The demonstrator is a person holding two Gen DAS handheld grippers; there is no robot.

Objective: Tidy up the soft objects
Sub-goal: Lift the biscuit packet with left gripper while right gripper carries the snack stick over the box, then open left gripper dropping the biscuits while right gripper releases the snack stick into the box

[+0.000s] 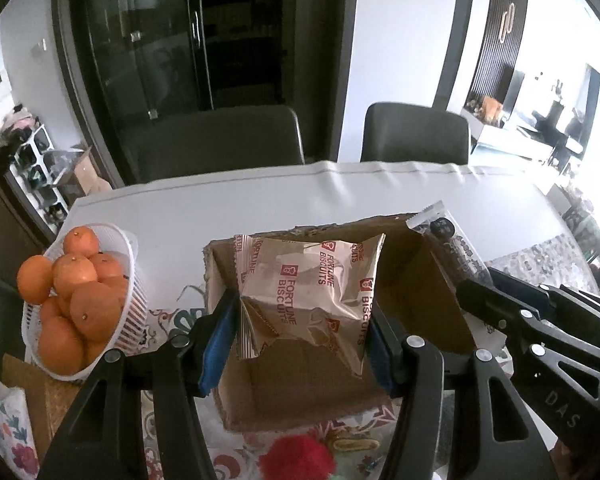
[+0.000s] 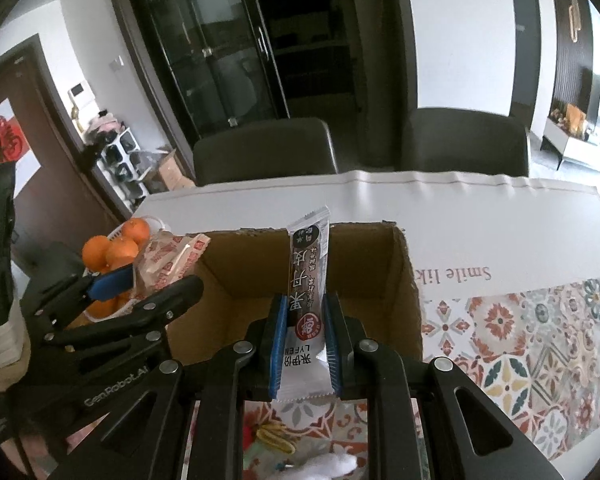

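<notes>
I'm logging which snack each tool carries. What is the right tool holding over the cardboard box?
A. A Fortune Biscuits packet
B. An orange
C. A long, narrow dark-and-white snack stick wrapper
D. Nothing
C: the right tool is shut on a long, narrow snack stick wrapper above the cardboard box; the Fortune Biscuits packet is in the left tool.

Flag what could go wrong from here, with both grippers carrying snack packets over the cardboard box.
1. The left gripper pinches the puffy Fortune Biscuits packet only by its sides; it may slip, or the biscuits may crush.
2. The right gripper holds the long snack stick near its bottom end, so it could catch the cardboard box rim.
3. The grippers are close together and might collide.
</notes>
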